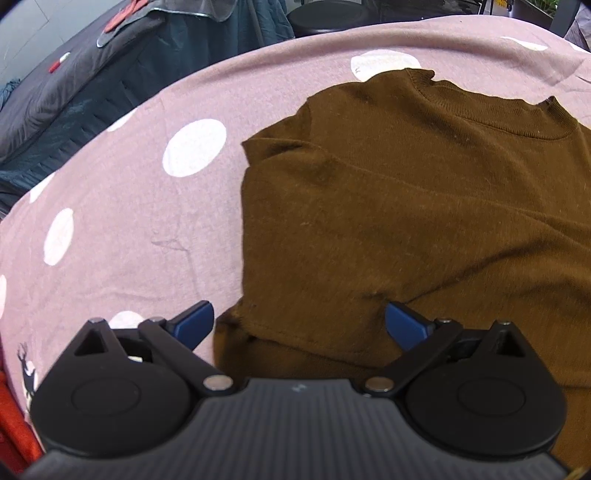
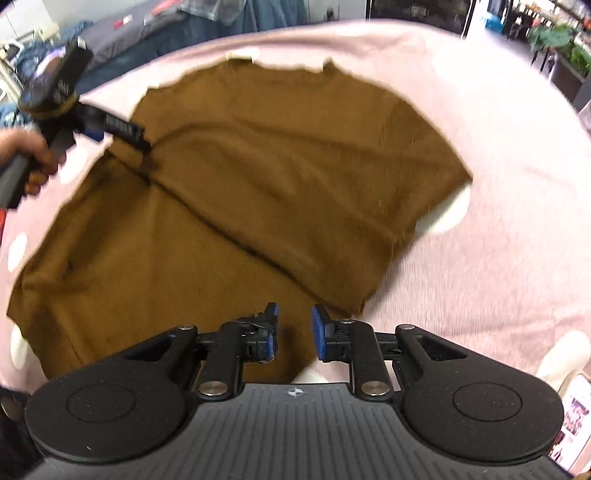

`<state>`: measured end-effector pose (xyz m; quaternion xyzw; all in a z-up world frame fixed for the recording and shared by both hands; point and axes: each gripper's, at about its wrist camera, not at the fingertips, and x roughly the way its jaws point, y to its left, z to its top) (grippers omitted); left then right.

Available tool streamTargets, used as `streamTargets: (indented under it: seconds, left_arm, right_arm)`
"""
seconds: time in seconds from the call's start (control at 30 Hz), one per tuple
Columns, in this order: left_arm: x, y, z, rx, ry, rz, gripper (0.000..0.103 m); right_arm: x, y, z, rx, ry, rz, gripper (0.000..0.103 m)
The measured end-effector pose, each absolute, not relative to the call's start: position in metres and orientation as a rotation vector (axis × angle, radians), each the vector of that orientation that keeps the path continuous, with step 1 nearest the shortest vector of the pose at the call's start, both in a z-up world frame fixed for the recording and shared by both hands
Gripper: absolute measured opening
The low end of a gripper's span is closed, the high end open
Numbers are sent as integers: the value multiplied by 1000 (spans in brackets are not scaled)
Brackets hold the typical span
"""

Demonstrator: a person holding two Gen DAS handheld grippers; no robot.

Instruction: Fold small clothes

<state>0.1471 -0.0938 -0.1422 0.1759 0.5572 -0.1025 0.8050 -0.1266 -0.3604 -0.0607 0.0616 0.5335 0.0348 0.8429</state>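
A brown knit sweater (image 1: pixel 406 206) lies flat on a pink blanket with white dots (image 1: pixel 129 221), its collar at the far side. In the right wrist view the sweater (image 2: pixel 277 177) has one side folded over the body along a diagonal crease. My left gripper (image 1: pixel 299 319) stands wide open just above the sweater's near left hem, with cloth below the gap and neither pad touching it. From the right wrist view a hand (image 2: pixel 26 155) holds that left gripper (image 2: pixel 142 146) at the sweater's left edge. My right gripper (image 2: pixel 294 317) is open with a narrow gap, over the near hem, nothing pinched.
Dark grey bedding (image 1: pixel 74 92) and a black round stool (image 1: pixel 325 18) lie beyond the blanket's far edge. A red cloth (image 1: pixel 11 424) sits at the near left. A printed card (image 2: pixel 576 417) lies at the near right. The blanket (image 2: pixel 517 221) is bare right of the sweater.
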Motion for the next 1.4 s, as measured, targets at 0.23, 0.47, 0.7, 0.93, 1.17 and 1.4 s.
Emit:
streamTargets:
  seconds: [0.23,0.47,0.7,0.93,1.17,1.4]
  left_arm:
    - [125,-52,-132,337,1194,-167,101]
    - [86,30,-128,289,1216,-83,101]
    - [32,99,-109,231,1196,-192,100]
    - [-32,117,-114,271,1225,-355,91]
    - [-57,134,-119,200,1290,-439,83]
    - [-65,137,-128,245,1331,-516,65]
  right_arm:
    - [-98,-360,-71,166,1047,1,45]
    - [-111,-371,-76,224,1078,-25,50]
    - [-161,-360,-54,239,1060,127,52]
    - [-200,-335,-59,269,1147,190,52]
    - [-234,-315,-60,338,1184,184,52]
    - [-264,-307,-69,499,1254,112,56]
